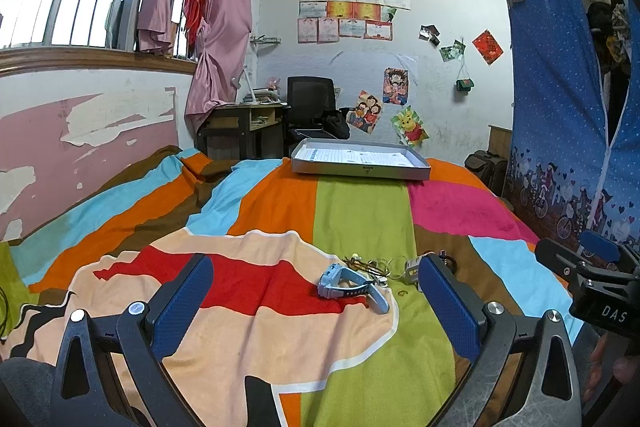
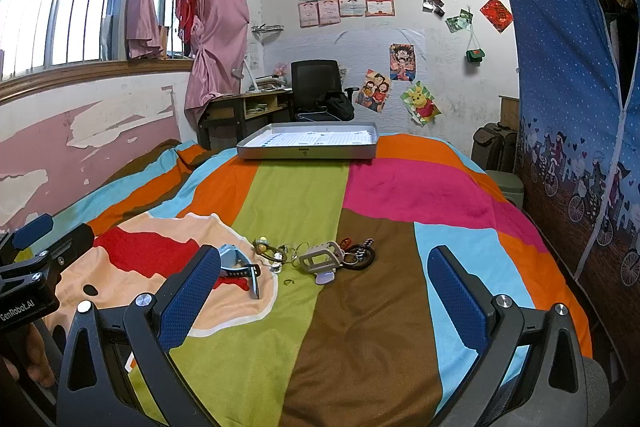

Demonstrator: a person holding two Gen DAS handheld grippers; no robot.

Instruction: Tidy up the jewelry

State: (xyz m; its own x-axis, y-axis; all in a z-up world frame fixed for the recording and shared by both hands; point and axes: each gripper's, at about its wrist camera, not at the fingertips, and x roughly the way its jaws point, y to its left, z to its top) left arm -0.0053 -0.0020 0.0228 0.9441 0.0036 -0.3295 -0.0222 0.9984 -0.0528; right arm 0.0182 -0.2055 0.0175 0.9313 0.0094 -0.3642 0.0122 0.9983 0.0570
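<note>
A small heap of jewelry lies on the striped bedspread. A light blue watch (image 1: pixel 348 285) (image 2: pixel 236 263) is at its left, with a beaded bracelet (image 2: pixel 266 249), thin wire rings (image 2: pixel 296 251), a grey case-like piece (image 2: pixel 322 259) and a dark keyring (image 2: pixel 360 255) to its right. A tiny ring (image 2: pixel 289 281) lies alone in front. My left gripper (image 1: pixel 316 299) is open, just short of the watch. Also open, my right gripper (image 2: pixel 324 291) hovers before the heap with nothing held. Each gripper shows at the edge of the other's view. A grey tray (image 1: pixel 362 171) (image 2: pixel 308 151) sits at the bed's far end.
A peeling wall and a barred window with pink curtains run along the left. A blue fabric wardrobe (image 2: pixel 580 107) stands close on the right. A desk and a black chair (image 2: pixel 316 87) stand beyond the bed. A hand (image 2: pixel 36 359) grips the left tool.
</note>
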